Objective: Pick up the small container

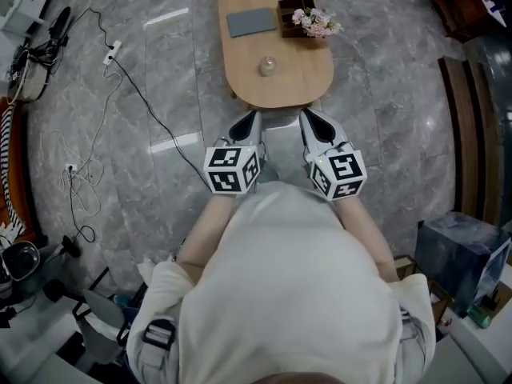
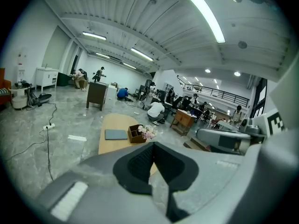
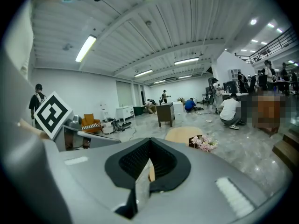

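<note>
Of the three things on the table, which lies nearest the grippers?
The small round container, alone toward the near end of the table. The grey pad and the flower box sit side by side farther back.

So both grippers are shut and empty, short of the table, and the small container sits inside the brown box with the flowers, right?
Not quite: the head view shows the small container standing by itself on the table, nearer the person than the brown box. The rest holds.
</note>
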The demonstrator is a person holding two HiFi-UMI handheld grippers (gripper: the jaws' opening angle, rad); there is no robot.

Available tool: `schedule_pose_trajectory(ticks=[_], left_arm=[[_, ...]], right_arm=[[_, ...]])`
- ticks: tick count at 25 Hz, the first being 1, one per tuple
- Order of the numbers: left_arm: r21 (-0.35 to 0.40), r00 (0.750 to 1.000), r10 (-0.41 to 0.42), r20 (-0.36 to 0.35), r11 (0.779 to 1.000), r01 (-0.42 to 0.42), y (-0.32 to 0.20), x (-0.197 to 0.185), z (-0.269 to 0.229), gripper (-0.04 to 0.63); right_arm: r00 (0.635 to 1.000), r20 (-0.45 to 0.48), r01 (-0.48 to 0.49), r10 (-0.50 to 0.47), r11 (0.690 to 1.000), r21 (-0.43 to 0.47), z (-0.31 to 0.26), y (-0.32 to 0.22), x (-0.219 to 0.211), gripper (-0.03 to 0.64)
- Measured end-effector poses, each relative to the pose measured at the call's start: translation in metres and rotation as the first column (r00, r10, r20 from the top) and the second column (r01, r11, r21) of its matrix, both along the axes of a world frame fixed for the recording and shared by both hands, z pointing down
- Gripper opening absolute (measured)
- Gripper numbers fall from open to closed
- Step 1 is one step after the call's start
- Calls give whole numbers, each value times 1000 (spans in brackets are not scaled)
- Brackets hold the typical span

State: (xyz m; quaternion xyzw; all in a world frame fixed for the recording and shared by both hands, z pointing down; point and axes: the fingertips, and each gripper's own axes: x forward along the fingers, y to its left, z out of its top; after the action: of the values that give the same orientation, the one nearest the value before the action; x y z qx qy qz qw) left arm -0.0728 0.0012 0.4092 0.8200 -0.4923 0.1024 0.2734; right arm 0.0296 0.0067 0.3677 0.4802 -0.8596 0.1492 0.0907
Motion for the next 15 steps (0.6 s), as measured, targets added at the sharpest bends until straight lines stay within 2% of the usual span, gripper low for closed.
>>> schedule_pose_trajectory(ticks=[15], left_arm=[[-50,992,119,34,992,-117,-96,-17,40,2]], right_arm=[[995,3,-97,97,991,-90,36,-90,-27,2]])
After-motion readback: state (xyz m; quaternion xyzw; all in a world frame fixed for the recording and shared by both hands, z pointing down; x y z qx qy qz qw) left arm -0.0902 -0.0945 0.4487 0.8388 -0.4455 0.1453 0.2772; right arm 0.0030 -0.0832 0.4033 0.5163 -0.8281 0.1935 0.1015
